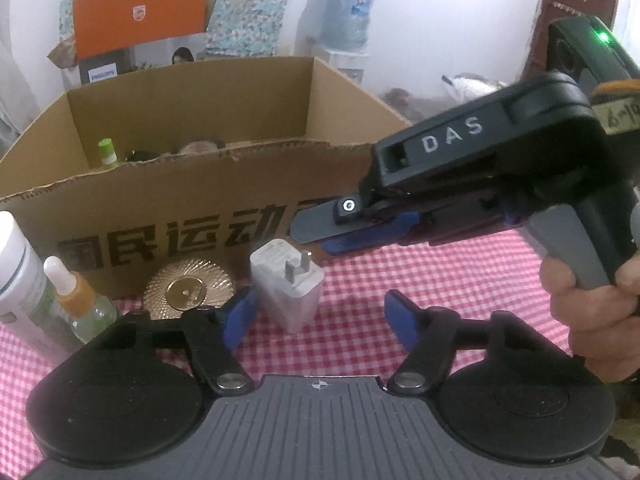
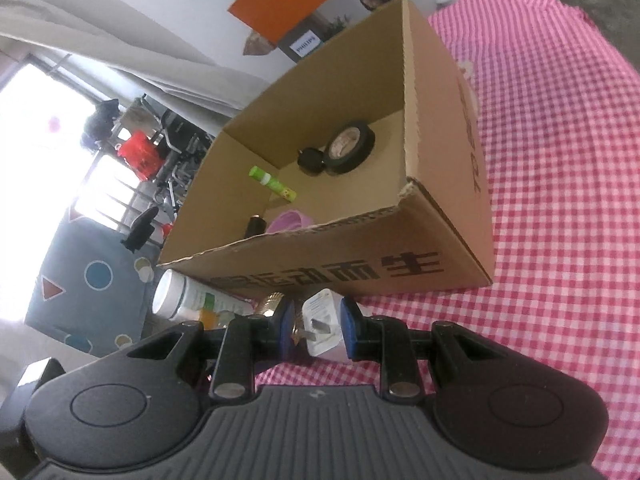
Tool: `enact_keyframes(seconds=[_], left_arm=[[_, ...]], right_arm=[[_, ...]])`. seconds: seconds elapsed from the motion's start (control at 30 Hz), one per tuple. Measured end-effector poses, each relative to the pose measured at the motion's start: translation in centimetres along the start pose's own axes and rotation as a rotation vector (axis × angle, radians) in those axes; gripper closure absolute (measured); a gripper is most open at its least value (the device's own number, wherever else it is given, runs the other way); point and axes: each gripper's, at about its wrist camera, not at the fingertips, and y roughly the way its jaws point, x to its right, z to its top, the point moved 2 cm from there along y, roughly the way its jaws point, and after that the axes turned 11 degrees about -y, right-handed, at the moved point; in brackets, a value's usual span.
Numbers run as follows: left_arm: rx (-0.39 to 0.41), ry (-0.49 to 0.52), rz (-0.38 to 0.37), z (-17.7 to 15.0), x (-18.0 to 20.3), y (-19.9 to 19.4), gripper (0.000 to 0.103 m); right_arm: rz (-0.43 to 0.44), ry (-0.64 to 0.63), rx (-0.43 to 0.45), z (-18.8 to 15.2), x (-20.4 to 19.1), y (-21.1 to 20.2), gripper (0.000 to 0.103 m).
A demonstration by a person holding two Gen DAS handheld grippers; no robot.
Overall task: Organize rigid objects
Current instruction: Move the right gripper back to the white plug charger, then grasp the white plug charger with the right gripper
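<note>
A white plug adapter (image 1: 287,285) stands on the red checked tablecloth in front of an open cardboard box (image 1: 192,216). My left gripper (image 1: 318,318) is open, its blue pads either side of the adapter and short of it. My right gripper (image 1: 316,230) comes in from the right, above the adapter, near the box wall. In the right wrist view the right gripper (image 2: 318,326) has its pads on both sides of the adapter (image 2: 323,322) and looks closed on it. The box (image 2: 360,272) holds a tape roll (image 2: 350,146), a green-capped tube (image 2: 272,182) and other small items.
A gold ridged disc (image 1: 188,292), a dropper bottle (image 1: 76,300) and a white bottle (image 1: 20,280) stand left of the adapter by the box. An orange carton (image 1: 140,12) and a water jug (image 1: 346,12) are behind. Checked cloth (image 2: 560,160) extends right of the box.
</note>
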Motion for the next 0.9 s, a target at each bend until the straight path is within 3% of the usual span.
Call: enact_keyframes(seconds=[0.17,0.47,0.57,0.9], left_arm=[[-0.018,-0.02,0.006,0.1,-0.4,0.8,0.045],[-0.035,-0.036,0.015,0.9,-0.7,1.9,0.049],[-0.031,-0.033,0.016,0.9,-0.8,2.0,0.056],[-0.04,-0.02,-0.067,0.2,-0.7,0.7,0.061]], right_arm=[[0.022,0.062,-0.005,0.1,1.3,1.4,0.076],[0.046,0.139,-0.014,-0.6,2.1,2.6,0.076],[0.04,0.155,-0.004,-1.1,2.1,2.3,0.075],[0.031,0.216,-0.006,-3.4,2.7,-0.3,0.075]])
